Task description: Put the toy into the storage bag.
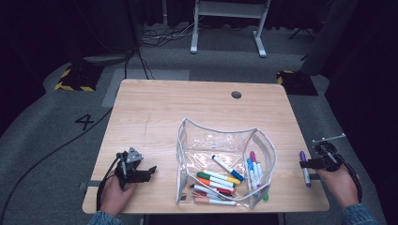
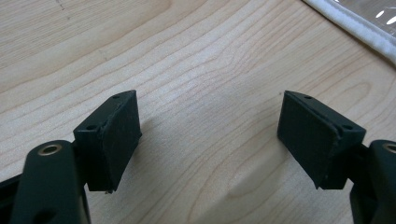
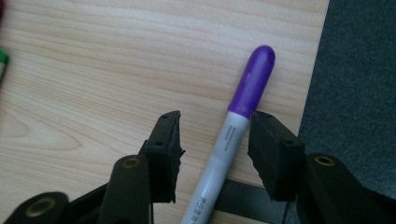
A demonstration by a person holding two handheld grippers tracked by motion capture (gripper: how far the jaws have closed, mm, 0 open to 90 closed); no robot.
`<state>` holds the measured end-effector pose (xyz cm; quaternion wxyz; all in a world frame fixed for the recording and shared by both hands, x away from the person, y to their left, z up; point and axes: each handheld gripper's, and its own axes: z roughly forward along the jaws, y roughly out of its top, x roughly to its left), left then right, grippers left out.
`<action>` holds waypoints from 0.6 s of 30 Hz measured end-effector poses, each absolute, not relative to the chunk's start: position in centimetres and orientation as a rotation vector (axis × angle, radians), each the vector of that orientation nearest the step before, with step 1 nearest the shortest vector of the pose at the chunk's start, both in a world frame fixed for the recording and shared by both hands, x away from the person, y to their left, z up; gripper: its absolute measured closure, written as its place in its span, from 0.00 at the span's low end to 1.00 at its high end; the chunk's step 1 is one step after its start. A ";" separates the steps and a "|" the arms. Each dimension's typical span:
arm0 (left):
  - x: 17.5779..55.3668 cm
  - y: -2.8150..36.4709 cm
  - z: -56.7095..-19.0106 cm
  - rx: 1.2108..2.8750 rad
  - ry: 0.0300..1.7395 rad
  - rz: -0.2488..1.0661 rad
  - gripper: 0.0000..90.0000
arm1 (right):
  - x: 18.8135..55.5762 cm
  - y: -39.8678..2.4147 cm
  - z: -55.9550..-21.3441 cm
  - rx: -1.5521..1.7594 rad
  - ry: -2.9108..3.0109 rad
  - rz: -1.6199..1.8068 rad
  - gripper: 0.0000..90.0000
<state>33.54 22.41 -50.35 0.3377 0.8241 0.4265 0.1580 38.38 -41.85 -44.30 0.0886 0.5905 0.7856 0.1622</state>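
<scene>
- At the right edge of the surface [image 1: 155, 108], the purple-capped marker [image 3: 233, 140] lies flat on the wood, well apart from the clear pouch [image 1: 225, 164] that holds the other markers [image 1: 220, 180].
- The marker's long axis runs roughly front to back in the high view, cap pointing away from the person; in the right gripper view the barrel runs up from the bottom, cap farthest from the camera.
- The right hand-held gripper [image 3: 212, 149] straddles the barrel just below the cap. Its jaws stand apart, one on each side, and neither pad presses on the marker yet.
- The barrel sits closer to the right-hand pad; a squeeze would likely nudge it sideways before it seats.
- The right hand is by far the nearer.
- The left hand-held gripper [image 2: 208, 135] rests at the front left of the surface, jaws wide apart over bare wood, nothing between them.
</scene>
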 end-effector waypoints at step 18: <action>33.5 22.4 -50.4 2.147 1.113 0.411 0.24 | 38.4 -41.4 -43.5 1.804 2.331 0.558 0.85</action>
